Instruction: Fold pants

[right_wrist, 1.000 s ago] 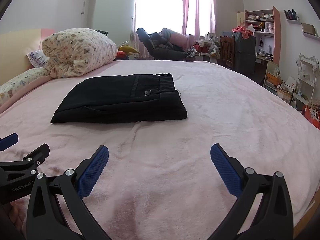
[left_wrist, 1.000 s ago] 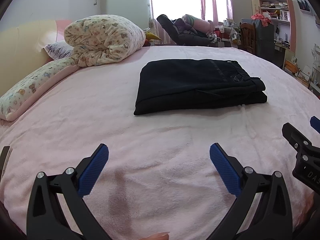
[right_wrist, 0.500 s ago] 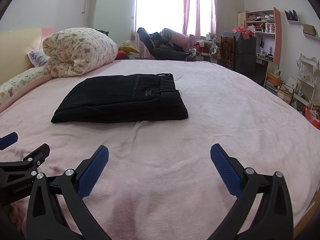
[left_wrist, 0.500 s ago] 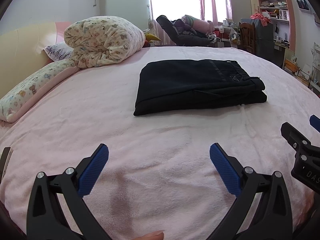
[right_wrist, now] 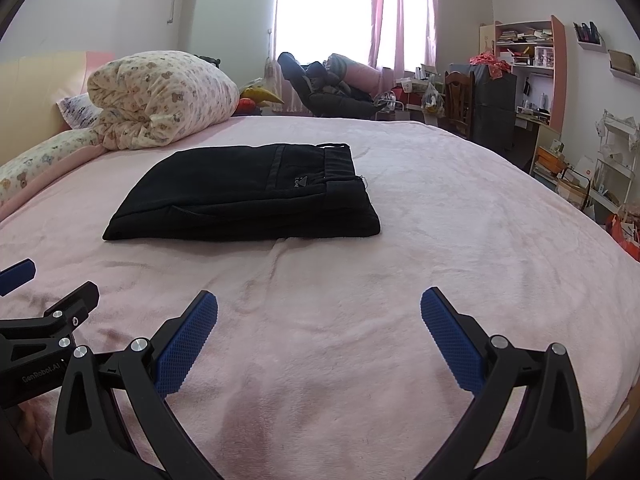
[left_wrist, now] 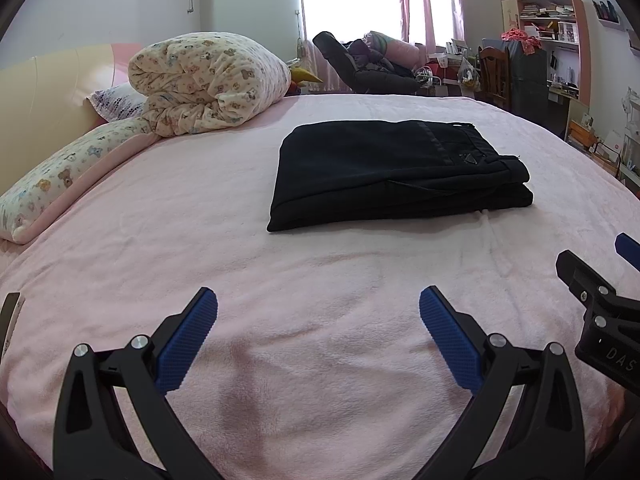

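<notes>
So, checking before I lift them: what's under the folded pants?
Only the pink blanket shows around the black pants; anything beneath them is covered.

in my right wrist view, white lettering on the black body of my left gripper [right_wrist: 28, 280] reads "genrobot.ai". in my left wrist view, my right gripper [left_wrist: 624, 256] shows "das", cut off by the edge. the pants' [right_wrist: 248, 196] small logo is too small to read.
</notes>
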### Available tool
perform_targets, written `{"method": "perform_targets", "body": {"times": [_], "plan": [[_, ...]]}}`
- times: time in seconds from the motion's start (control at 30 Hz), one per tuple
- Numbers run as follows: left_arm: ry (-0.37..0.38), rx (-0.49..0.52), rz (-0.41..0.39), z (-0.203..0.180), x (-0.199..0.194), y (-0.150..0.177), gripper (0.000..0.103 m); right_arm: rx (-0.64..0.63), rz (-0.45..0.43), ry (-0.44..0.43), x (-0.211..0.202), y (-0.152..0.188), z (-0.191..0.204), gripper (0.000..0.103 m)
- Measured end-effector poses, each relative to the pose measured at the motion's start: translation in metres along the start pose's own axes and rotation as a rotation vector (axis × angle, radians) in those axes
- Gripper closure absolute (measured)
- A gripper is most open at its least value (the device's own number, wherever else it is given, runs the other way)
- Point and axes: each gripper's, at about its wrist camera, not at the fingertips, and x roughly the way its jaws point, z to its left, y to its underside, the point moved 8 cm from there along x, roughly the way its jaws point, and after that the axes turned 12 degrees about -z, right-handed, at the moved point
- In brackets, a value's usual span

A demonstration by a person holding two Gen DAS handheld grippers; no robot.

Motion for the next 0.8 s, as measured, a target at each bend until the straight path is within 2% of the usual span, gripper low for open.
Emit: {"method": "perform_targets", "body": {"times": [0.8], "plan": [[-0.001,-0.005,0.003,-0.0009,-0.0015,0.0015,0.002,0.0,0.002,-0.001,0.0006,0.0,-0.0007,0.001]]}}
